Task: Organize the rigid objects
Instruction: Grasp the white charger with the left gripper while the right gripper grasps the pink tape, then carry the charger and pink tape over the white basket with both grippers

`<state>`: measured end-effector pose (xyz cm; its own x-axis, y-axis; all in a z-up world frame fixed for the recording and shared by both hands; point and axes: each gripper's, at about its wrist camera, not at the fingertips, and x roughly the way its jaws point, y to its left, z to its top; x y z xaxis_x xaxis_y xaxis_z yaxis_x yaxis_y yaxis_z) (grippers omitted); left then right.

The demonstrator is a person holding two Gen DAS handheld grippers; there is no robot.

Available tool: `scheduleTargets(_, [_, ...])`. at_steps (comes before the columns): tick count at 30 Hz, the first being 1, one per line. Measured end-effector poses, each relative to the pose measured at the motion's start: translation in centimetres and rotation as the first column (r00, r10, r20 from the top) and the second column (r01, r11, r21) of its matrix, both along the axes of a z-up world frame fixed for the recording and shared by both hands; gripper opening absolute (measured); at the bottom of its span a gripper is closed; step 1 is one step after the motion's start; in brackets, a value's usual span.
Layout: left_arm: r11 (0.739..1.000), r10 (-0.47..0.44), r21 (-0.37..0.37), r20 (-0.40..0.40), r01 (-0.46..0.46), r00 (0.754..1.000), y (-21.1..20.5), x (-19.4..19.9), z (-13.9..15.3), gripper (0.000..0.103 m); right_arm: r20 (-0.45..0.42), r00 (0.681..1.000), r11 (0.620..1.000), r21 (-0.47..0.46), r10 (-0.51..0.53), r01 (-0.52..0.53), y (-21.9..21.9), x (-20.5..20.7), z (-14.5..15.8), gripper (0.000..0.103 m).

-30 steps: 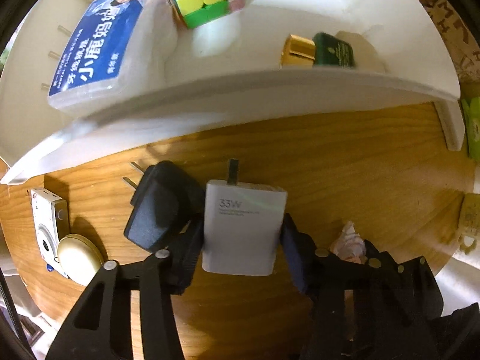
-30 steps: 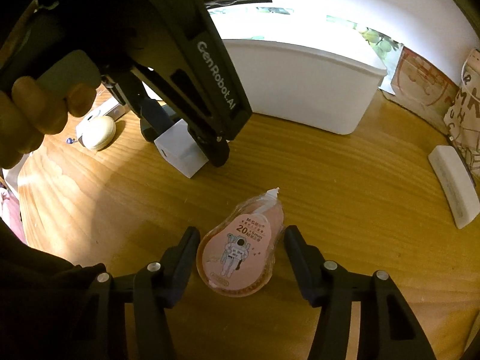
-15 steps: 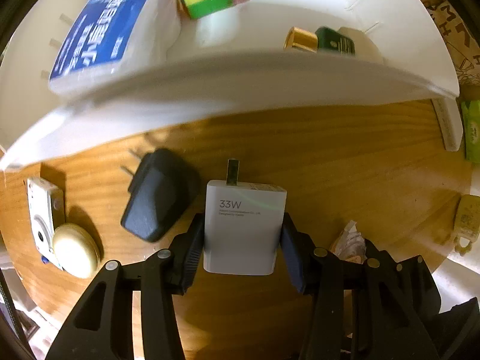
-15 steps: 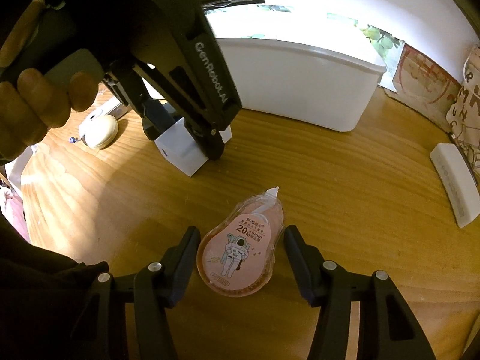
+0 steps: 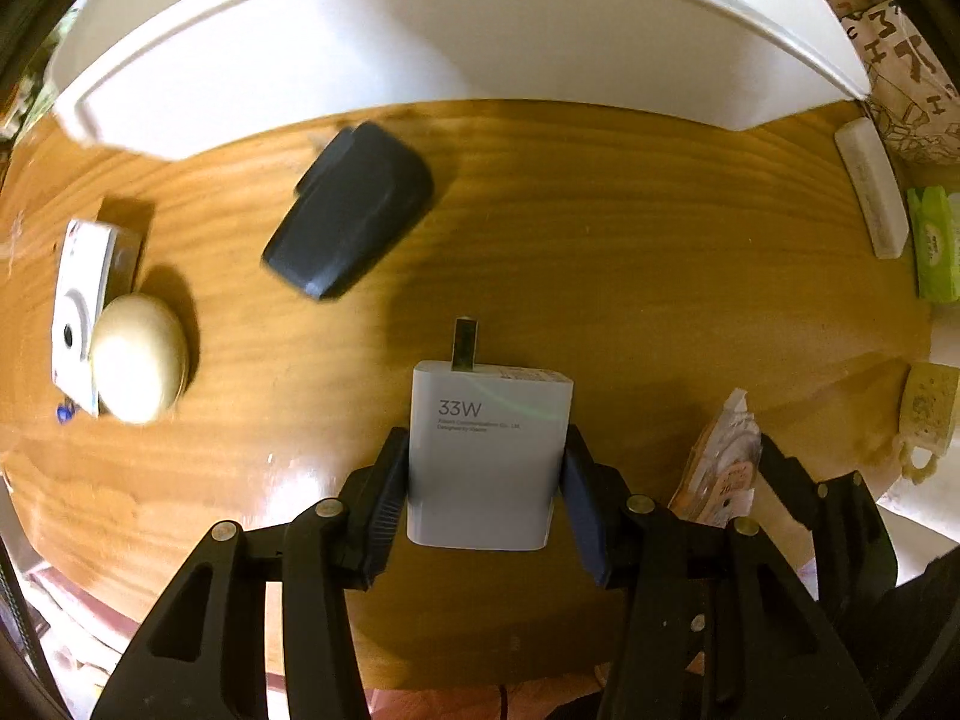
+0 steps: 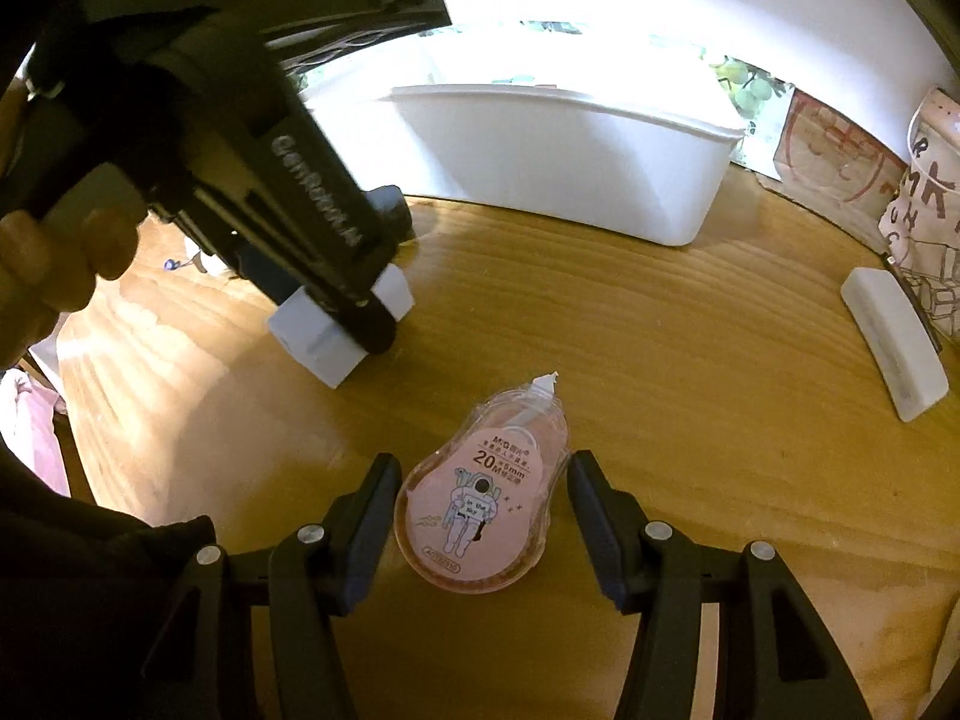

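My left gripper (image 5: pixel 486 480) is shut on a white 33W charger (image 5: pixel 489 450), prongs pointing forward, low over the wooden table; it also shows in the right wrist view (image 6: pixel 336 330). My right gripper (image 6: pixel 483 516) is open, its fingers either side of a pink correction tape dispenser (image 6: pixel 483 510) lying flat on the table, apart from it. The dispenser also shows in the left wrist view (image 5: pixel 723 468). A white storage bin (image 6: pixel 576 162) stands at the back of the table.
A black charger (image 5: pixel 351 216) lies in front of the bin (image 5: pixel 420 48). A small white camera (image 5: pixel 81 294) and a cream round case (image 5: pixel 138 357) lie at the left. A white bar (image 6: pixel 894 336) lies at the right, with green packets (image 5: pixel 933 246) beyond.
My left gripper has pulled back from the bin with the white charger, so the black charger now lies farther ahead. The right gripper has not moved.
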<state>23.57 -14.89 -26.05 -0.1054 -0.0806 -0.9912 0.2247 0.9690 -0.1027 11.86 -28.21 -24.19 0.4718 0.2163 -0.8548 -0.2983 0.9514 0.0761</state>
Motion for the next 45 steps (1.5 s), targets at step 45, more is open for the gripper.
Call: scheduleTargets(45, [0.999, -0.008, -0.03, 0.402, 0.022, 0.916, 3.2, 2.9, 14.7, 0.052, 0.26, 0.965, 0.997, 0.072, -0.033, 0.014, -3.0, 8.5, 11.0, 0.058])
